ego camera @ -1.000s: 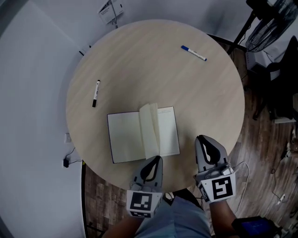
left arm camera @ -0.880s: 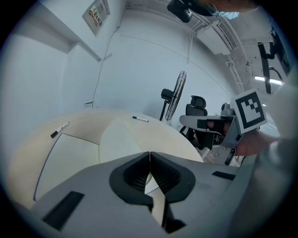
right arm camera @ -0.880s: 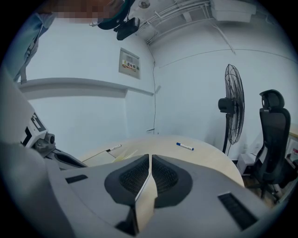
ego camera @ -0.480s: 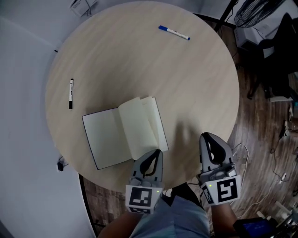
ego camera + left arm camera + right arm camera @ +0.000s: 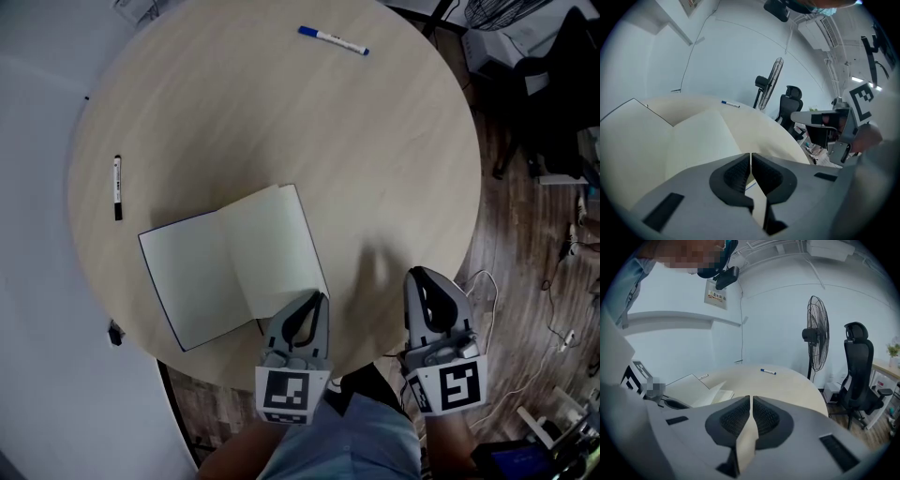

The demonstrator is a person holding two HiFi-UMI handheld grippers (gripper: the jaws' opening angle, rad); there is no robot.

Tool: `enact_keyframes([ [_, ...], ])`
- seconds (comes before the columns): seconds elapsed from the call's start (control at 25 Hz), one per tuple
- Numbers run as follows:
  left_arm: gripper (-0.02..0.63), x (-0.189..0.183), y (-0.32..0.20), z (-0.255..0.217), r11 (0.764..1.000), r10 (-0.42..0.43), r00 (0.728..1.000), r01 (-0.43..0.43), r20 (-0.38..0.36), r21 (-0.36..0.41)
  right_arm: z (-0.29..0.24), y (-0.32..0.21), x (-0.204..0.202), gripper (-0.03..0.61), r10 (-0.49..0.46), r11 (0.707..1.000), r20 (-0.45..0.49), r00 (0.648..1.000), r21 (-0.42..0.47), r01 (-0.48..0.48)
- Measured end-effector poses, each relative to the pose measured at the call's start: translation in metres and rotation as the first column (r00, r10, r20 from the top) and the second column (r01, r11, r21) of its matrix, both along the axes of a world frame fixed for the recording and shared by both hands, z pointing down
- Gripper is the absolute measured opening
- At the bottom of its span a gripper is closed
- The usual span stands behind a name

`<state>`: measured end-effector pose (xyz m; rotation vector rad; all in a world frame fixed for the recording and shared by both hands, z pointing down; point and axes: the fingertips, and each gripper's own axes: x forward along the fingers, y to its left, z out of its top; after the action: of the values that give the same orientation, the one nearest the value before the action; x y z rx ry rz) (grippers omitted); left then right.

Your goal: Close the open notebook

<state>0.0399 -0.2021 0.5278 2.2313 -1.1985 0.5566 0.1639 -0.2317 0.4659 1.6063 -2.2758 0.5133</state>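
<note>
Though poised right at the book, had not yet turned a single leaf. Found the notebook (image 5: 230, 262) spread open near the front edge of the round table (image 5: 403, 150), both blank pages facing up. Seemed, from the right gripper view, to have one leaf standing slightly off the rest.

Had the left gripper (image 5: 317, 298) with jaws pressed together and nothing between them, its tip at the notebook's near right corner. Could not tell whether touching the page edge or just above it. Had the right gripper (image 5: 420, 275) likewise closed and empty, off to the right of the book, over bare tabletop. Saw the black marker (image 5: 117, 187) and the blue marker (image 5: 333, 40) lying well apart from the notebook, out of the way.

Judged the task as barely begun: grippers in place, no cover lifted. Remaining, most likely: get under one side, swing it over the spine, and press it down onto the other half.
</note>
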Motion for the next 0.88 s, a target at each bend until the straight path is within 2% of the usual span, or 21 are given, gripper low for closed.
enact_keyframes([
  [0.12,0.029,0.0,0.004,-0.004,1.0,-0.001,1.0,0.001,0.001,0.01,-0.006,0.005,0.0,0.049,-0.006,1.0,0.002,1.0,0.011,0.006],
  [0.2,0.06,-0.004,0.006,-0.015,0.999,-0.019,1.0,0.019,-0.005,0.029,-0.015,0.008,-0.002,0.049,-0.017,1.0,0.002,1.0,0.023,0.017],
  [0.32,0.063,-0.015,0.009,-0.047,0.993,-0.085,0.996,0.087,-0.029,0.082,-0.037,0.014,-0.008,0.049,-0.047,0.998,0.004,0.999,0.049,0.046],
  [0.48,0.063,-0.048,0.024,-0.097,0.97,-0.188,0.982,0.186,-0.003,0.155,-0.078,0.021,-0.025,0.049,-0.12,0.986,0.017,0.993,0.115,0.117],
  [0.64,0.063,-0.099,0.039,-0.155,0.907,-0.335,0.942,0.322,0.001,0.272,-0.12,0.024,-0.058,0.049,-0.216,0.961,0.036,0.976,0.186,0.205],
  [0.8,0.085,-0.158,0.06,-0.19,0.817,-0.486,0.874,0.455,-0.001,0.355,-0.155,0.027,-0.101,0.049,-0.324,0.918,0.051,0.945,0.256,0.301],
  [0.88,0.108,-0.181,0.069,-0.196,0.778,-0.536,0.844,0.5,-0.014,0.379,-0.165,0.028,-0.121,0.049,-0.367,0.898,0.051,0.929,0.279,0.339],
])
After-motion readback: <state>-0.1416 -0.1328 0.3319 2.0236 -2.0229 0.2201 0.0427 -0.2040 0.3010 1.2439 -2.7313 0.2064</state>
